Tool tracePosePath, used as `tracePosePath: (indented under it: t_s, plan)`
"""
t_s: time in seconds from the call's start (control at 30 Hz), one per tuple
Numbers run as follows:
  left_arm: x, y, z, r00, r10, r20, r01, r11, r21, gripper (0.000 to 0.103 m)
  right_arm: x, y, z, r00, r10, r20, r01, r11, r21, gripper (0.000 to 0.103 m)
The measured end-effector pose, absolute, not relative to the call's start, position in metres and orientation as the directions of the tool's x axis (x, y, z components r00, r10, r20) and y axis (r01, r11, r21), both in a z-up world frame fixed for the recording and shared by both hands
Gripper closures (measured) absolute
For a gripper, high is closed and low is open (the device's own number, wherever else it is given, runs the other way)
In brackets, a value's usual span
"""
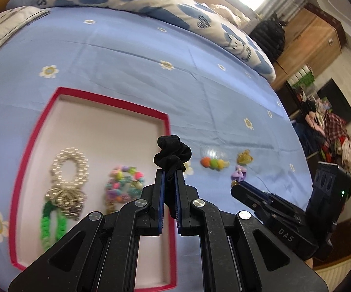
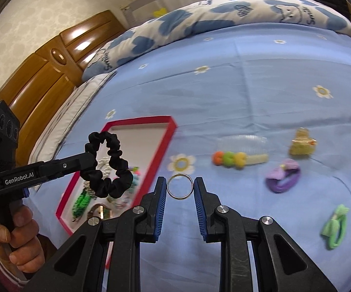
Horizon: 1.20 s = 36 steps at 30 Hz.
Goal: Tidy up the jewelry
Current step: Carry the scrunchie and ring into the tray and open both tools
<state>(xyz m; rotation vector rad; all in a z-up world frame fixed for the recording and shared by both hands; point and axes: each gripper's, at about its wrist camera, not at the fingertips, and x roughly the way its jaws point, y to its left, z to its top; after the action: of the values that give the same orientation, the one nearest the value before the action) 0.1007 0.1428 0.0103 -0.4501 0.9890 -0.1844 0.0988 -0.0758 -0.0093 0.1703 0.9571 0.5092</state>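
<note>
Left gripper (image 1: 169, 172): black frame with ribbed blue pads; jaws nearly closed, pinching a fold of the black scrunchie (image 1: 173, 154).
Black scrunchie: soft gathered fabric, matte; its ruffled loop hangs free off the fingertips, above the red box's right side.
Right gripper (image 2: 180, 187): same black frame with blue ribbed pads; jaws part-way open, clamped across a metal ring (image 2: 180, 186).
Metal ring: thin, smooth, shiny band, a plain circle; held edge to edge between the pads, above the bedsheet (image 2: 248, 92).
Red box (image 1: 29, 150): shallow rectangular tray, red rim, pale smooth floor; lies flat on the sheet.
Pearl piece (image 1: 69, 170): pale beads strung in a loop; inside the box, left half.
Metal cluster (image 1: 66, 198): silvery coiled links just below the pearl loop, touching it.
Green chain (image 1: 52, 223): bright green plastic links, looped, beside the silvery cluster.
Bead bracelet (image 1: 122, 182): mixed pastel beads, lumpy ring; in the box, beside the left gripper's fingers.
Pom-pom clip (image 2: 236, 158): orange, green and yellow fuzzy balls on a pale bar; on the sheet right of the box, blurred.
Clear comb (image 2: 242, 141): translucent plastic teeth, just behind the clip.
Yellow clip (image 2: 302, 142): gold-yellow, blocky; exact form too blurred to tell.
Purple hair tie (image 2: 282, 177): lilac bow on a darker elastic loop.
Green hair tie (image 2: 334, 226): light green bow and loop, nearest the right edge.
Bedsheet: light blue cotton with creases, printed daisies.
Quilt (image 2: 199, 19): padded, white with blue hearts, bunched along the far side.
Hand (image 2: 17, 241): wrapped around the left gripper's handle.
</note>
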Motion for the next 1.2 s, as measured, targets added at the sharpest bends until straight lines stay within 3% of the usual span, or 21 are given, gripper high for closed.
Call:
tracePosePath:
  t_s: [0.57, 0.93, 1.2]
  plan:
    - [0.111, 0.217, -0.007, 0.572, -0.27, -0.774, -0.194, 0.873, -0.448, 0.097, 0.11, 0.012, -0.02, 0.382, 0.545, -0.747, -0.452, 0.815, 0.363, 0.08]
    - [0.145, 0.243, -0.035, 0.547, -0.262, -0.795, -0.255, 0.853, -0.456, 0.097, 0.145, 0.05, -0.045, 0.334, 0.514, -0.79, -0.467, 0.818, 0.335, 0.08]
    - [0.163, 0.247, -0.058, 0.501, -0.214, -0.839, -0.286, 0.873, -0.394, 0.097, 0.166, 0.063, -0.064, 0.308, 0.479, -0.822, -0.467, 0.829, 0.308, 0.08]
